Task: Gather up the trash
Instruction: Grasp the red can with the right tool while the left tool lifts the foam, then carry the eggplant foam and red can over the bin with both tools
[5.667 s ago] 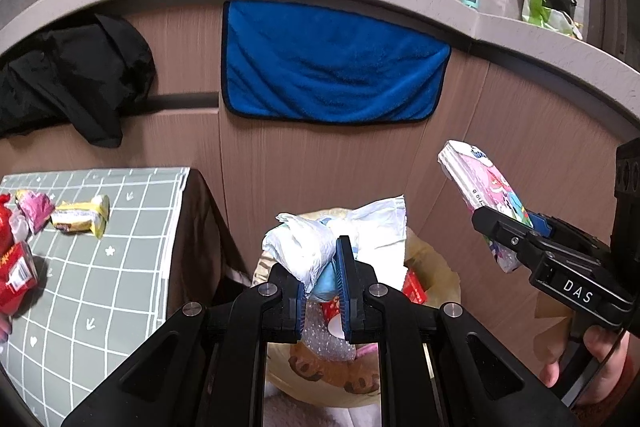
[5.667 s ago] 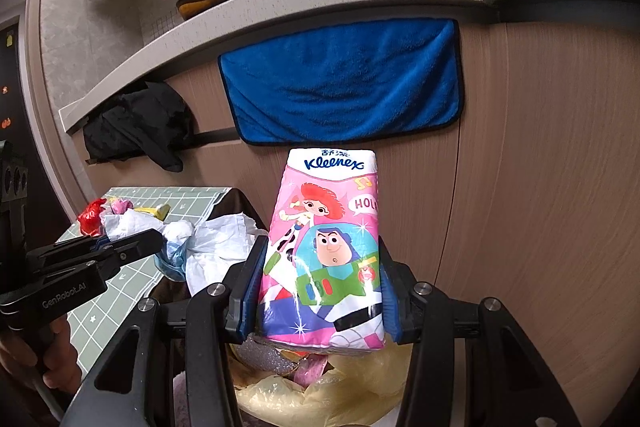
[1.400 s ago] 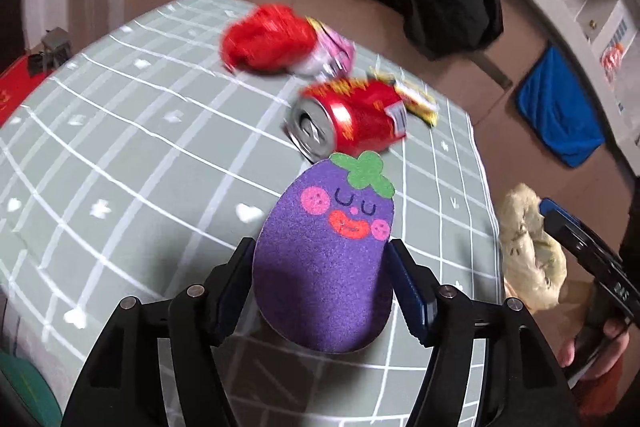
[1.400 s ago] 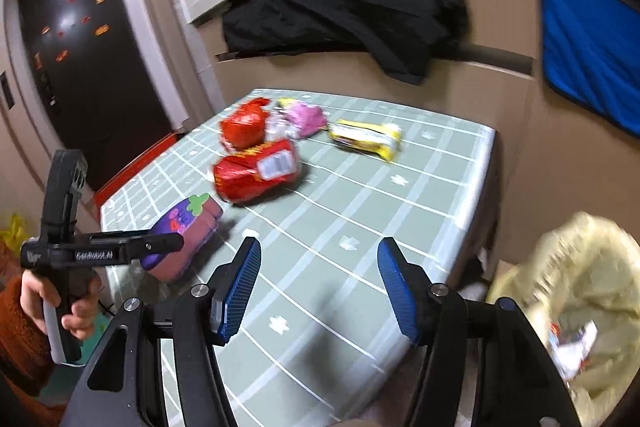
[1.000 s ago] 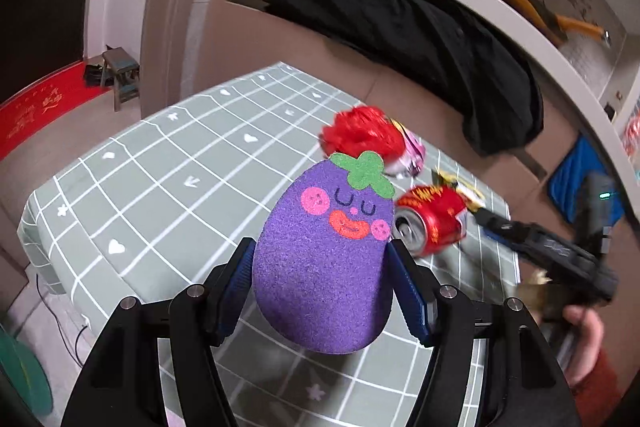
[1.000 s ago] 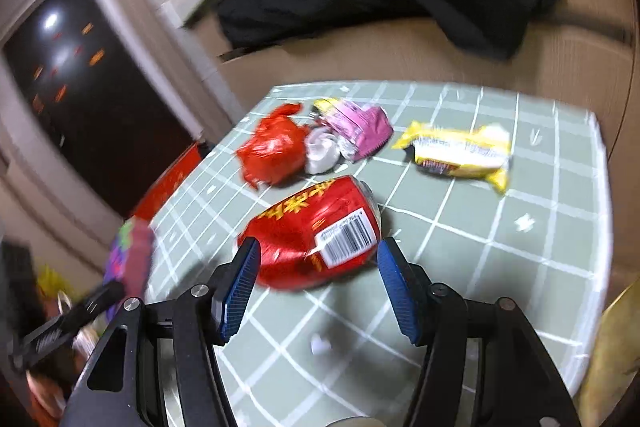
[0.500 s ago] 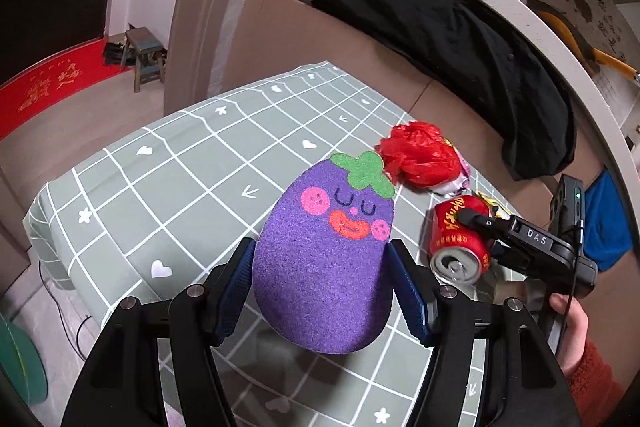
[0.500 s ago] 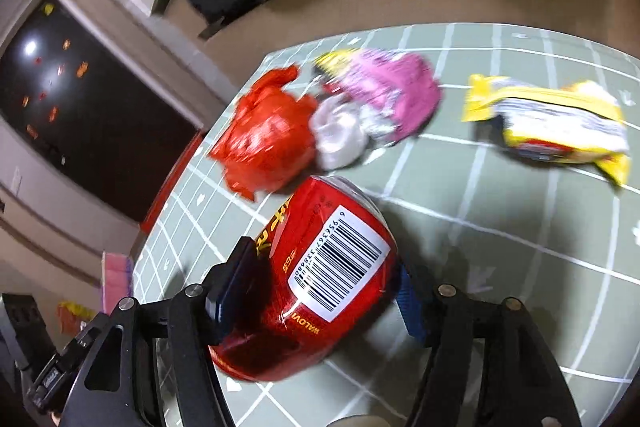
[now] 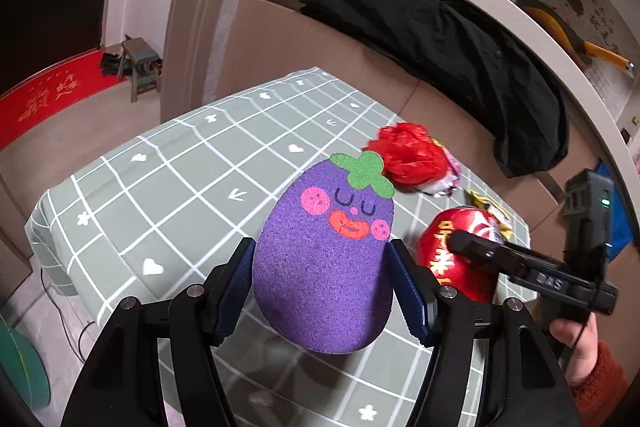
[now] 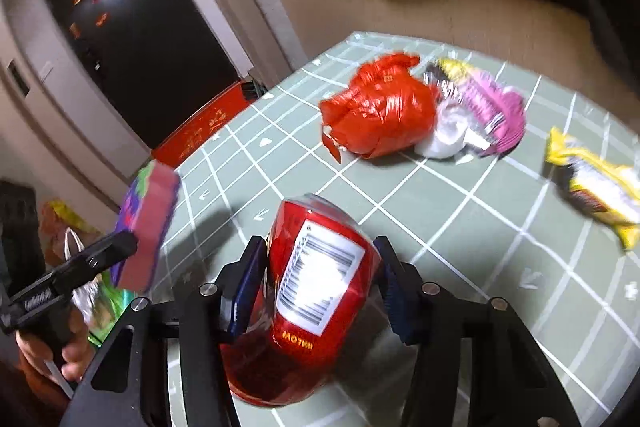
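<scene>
A dented red can (image 10: 316, 291) lies on the green grid-cloth table (image 9: 180, 187). My right gripper (image 10: 320, 259) straddles it; its jaws are closing and the blue pads touch both sides of the can. In the left wrist view the can (image 9: 436, 267) shows behind the right gripper (image 9: 460, 239). My left gripper (image 9: 320, 247) is shut on a purple eggplant sponge (image 9: 324, 259), held above the table; the sponge (image 10: 152, 211) shows at the left in the right wrist view. A red plastic bag (image 10: 384, 119), a pink wrapper (image 10: 492, 103) and a yellow wrapper (image 10: 596, 187) lie farther back.
A black jacket (image 9: 440, 35) hangs on the wooden counter front behind the table. A small stool (image 9: 138, 67) and a red doormat (image 9: 48, 95) are on the floor to the left, by a dark door (image 10: 132, 39). The table's left half holds nothing.
The right gripper came forward over the red can and its jaws narrowed onto it. The left gripper kept its hold on the sponge and drifted slightly.
</scene>
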A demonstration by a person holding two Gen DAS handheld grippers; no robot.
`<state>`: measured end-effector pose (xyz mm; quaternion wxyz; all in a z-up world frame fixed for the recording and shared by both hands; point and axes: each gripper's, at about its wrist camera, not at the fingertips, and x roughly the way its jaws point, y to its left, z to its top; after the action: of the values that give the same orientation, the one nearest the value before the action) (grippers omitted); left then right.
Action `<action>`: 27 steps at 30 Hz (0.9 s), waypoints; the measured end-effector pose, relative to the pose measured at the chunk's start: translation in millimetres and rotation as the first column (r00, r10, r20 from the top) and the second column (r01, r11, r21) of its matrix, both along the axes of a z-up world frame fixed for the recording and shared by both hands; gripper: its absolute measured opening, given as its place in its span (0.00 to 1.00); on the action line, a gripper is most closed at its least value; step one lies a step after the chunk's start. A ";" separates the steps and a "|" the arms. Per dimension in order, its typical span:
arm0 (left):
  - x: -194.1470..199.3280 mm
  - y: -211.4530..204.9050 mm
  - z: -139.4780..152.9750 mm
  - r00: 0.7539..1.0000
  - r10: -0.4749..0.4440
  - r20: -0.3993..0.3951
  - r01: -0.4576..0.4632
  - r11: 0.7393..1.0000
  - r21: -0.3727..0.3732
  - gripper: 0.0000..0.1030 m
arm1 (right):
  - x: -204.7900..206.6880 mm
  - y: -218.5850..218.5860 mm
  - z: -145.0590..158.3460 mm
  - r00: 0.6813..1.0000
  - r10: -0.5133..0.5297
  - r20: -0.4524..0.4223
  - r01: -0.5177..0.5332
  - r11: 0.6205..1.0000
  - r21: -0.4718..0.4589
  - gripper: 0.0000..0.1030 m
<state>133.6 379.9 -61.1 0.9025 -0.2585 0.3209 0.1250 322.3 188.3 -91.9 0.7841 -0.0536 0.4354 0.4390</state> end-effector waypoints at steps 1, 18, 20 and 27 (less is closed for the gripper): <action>0.6 -4.1 2.0 1.000 -0.008 0.004 0.008 1.000 0.003 0.64 | -6.4 -5.6 6.5 1.000 0.000 0.028 0.000 1.000 0.003 0.49; 39.5 -152.0 85.0 0.954 -0.255 0.159 0.221 0.954 0.205 0.64 | -57.9 -166.1 118.7 0.898 -0.220 0.382 0.180 0.974 0.137 0.49; 43.6 -170.6 93.6 0.944 -0.280 0.173 0.239 0.944 0.226 0.64 | -61.4 -187.7 126.8 0.888 -0.245 0.389 0.199 0.968 0.156 0.49; 57.7 -235.4 110.2 0.905 -0.378 0.197 0.326 0.911 0.253 0.64 | -73.1 -256.6 146.8 0.837 -0.344 0.425 0.281 0.938 0.205 0.49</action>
<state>191.3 144.5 49.1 0.9650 -0.1106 0.2346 -0.0394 249.2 -68.3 54.9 0.9268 -0.0299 0.2122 0.3084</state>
